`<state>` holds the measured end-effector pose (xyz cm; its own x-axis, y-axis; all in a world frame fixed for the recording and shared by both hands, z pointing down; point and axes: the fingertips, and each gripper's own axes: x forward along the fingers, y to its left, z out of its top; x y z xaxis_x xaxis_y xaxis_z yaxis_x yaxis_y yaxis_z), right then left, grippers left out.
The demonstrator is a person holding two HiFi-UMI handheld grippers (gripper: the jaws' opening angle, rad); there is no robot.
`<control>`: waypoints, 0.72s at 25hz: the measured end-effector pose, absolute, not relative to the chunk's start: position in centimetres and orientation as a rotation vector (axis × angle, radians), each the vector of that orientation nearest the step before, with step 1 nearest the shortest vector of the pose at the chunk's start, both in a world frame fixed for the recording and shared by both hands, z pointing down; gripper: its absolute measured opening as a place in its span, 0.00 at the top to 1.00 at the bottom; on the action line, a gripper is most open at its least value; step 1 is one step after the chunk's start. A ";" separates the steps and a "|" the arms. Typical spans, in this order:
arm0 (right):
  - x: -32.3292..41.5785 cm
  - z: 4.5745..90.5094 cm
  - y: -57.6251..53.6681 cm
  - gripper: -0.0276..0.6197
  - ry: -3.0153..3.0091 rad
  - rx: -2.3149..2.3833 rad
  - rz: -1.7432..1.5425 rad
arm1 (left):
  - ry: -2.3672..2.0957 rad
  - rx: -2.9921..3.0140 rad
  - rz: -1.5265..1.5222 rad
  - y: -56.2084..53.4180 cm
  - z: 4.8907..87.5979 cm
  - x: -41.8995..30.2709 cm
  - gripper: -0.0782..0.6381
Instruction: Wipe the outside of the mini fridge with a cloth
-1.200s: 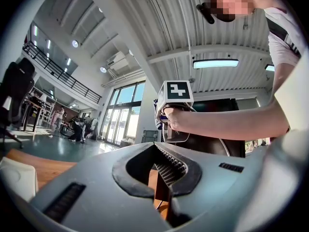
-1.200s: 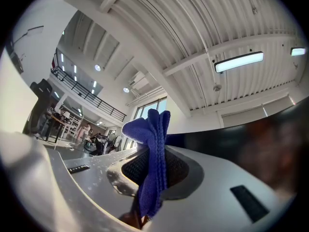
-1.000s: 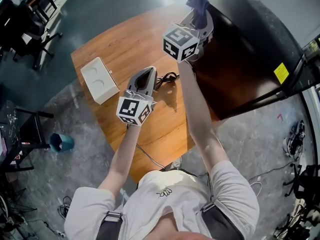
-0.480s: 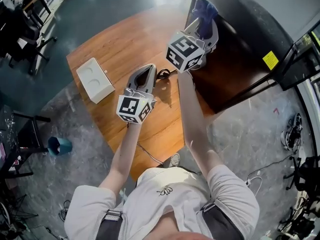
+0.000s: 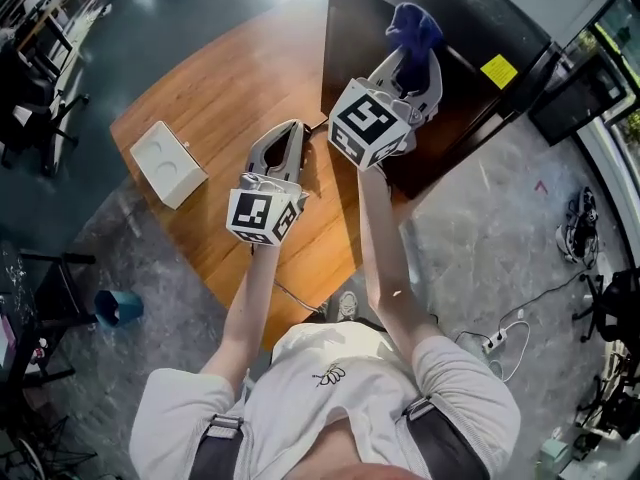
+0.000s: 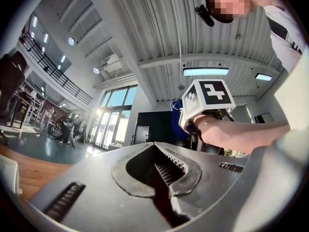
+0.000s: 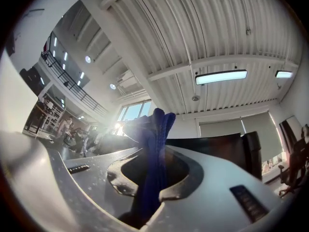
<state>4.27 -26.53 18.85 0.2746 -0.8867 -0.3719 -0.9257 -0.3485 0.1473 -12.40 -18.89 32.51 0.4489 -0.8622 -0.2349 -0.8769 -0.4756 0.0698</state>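
Observation:
The black mini fridge [image 5: 480, 28] stands on the wooden table [image 5: 220, 78] at its far right. In the head view my right gripper [image 5: 410, 50] is shut on a blue cloth [image 5: 412, 26] and holds it over the fridge's top. The right gripper view shows the cloth [image 7: 154, 149] pinched between the jaws, with the dark fridge [image 7: 217, 149] beyond. My left gripper [image 5: 292, 128] hovers over the table left of the fridge, shut and with nothing in it. In the left gripper view its toothed jaws [image 6: 155, 146] are closed, with the right gripper's marker cube [image 6: 210, 96] ahead.
A white box [image 5: 168, 163] lies on the table's left part. A yellow sticker [image 5: 497, 70] marks the fridge. A blue cup [image 5: 118, 306] and dark chairs [image 5: 30, 98] stand on the floor at left. Cables [image 5: 500, 340] lie on the floor at right.
My right gripper has carried the cloth from the fridge's near left edge to further over its top. The left gripper has stayed over the table.

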 end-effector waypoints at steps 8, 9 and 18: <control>9.4 18.9 -21.9 0.86 1.723 -2.435 0.630 | 1.497 -2.652 0.381 -17.1 30.8 -7.3 0.88; 9.9 18.9 -21.4 0.86 1.723 -2.433 0.625 | 1.486 -2.657 0.377 -16.9 30.7 -6.7 0.88; 14.2 19.6 -17.5 0.86 1.701 -2.424 0.610 | 1.477 -2.664 0.394 -16.5 30.4 -4.1 0.88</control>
